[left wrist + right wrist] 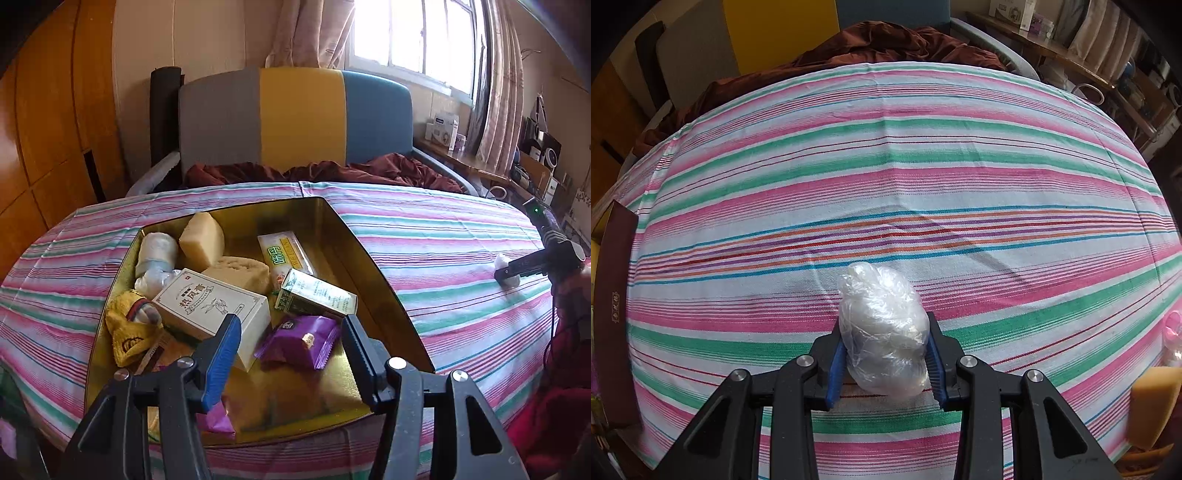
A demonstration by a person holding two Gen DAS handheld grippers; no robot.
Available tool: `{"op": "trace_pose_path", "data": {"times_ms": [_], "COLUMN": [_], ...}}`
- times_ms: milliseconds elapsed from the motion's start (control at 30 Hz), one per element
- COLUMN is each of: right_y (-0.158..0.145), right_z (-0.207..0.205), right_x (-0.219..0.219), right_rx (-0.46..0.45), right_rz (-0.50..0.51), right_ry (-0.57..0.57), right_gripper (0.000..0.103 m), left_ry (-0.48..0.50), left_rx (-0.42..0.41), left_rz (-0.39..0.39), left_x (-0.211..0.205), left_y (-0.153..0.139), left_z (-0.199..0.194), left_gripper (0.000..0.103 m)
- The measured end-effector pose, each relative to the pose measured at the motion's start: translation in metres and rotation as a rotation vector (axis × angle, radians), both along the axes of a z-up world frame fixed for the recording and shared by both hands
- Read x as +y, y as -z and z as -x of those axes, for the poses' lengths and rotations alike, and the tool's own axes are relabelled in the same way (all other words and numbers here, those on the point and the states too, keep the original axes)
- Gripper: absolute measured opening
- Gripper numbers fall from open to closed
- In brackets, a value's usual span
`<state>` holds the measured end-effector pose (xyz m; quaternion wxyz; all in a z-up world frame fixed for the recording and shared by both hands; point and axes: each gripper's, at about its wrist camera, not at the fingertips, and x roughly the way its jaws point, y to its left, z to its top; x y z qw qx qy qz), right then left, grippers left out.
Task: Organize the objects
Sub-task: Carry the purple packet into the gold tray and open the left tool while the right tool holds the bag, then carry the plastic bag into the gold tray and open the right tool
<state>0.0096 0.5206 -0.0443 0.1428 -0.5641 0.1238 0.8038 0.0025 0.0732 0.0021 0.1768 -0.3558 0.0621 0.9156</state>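
Note:
A gold tin tray (373, 254) lies on the striped bedsheet (443, 236). It holds a cream box with dark lettering (210, 310), a green carton (317, 295), a purple packet (299, 341), a yellow cloth (127, 328), two tan foam blocks (202, 240) and a white roll (157, 251). My left gripper (290, 325) hovers open over the tray's near half, with nothing between its fingers. My right gripper (882, 325) is shut on a clear plastic-wrapped bundle (882, 332) that rests on the sheet. The left wrist view shows that gripper (508, 275) far right of the tray.
A maroon blanket (332, 171) and a grey, yellow and blue headboard (295, 114) stand beyond the sheet. A dark red box edge (613, 314) lies at the left of the right wrist view. A tan sponge (1154, 402) sits at its right edge. A red sleeve (565, 369) is at right.

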Motion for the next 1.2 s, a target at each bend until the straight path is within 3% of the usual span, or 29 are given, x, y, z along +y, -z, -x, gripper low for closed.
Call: {"op": "trace_pose_path", "data": {"times_ms": [267,433,667,800,900,1033,1200], "right_y": [-0.001,-0.021,-0.067,-0.067,-0.074,-0.061,-0.028], "right_z": [0.003,-0.004,0.017,0.061,0.07,0.098,0.129], "right_x": [-0.018,-0.043,-0.158,-0.254,-0.304,-0.347,-0.37], "right_rx": [0.006,0.059,0.239,0.314,0.331,0.32,0.265], "right_rz": [-0.006,0.028,0.104,0.157,0.172,0.167,0.168], "right_ry": [-0.021,-0.094,-0.347,-0.506,-0.597,-0.619,-0.593], "right_gripper": [0.036,0.036,0.036,0.036,0.037,0.039,0.039], "left_ry": [-0.026,-0.063,-0.164,-0.21,-0.233,-0.247,-0.252], "left_rx": [-0.018,-0.038,-0.073,-0.083,-0.097,-0.092,-0.079], "left_rz": [-0.018,-0.047,-0.107,-0.121,-0.133,-0.13,-0.117], "left_x": [-0.016,-0.036,-0.074,-0.09,-0.097,-0.1,-0.1], "left_y": [0.002,0.004,0.008,0.011,0.012,0.013,0.013], "left_z": [-0.004,-0.004,0.003,0.005,0.007,0.007,0.007], "left_gripper": [0.057,0.057,0.057,0.057,0.057,0.057,0.059]}}
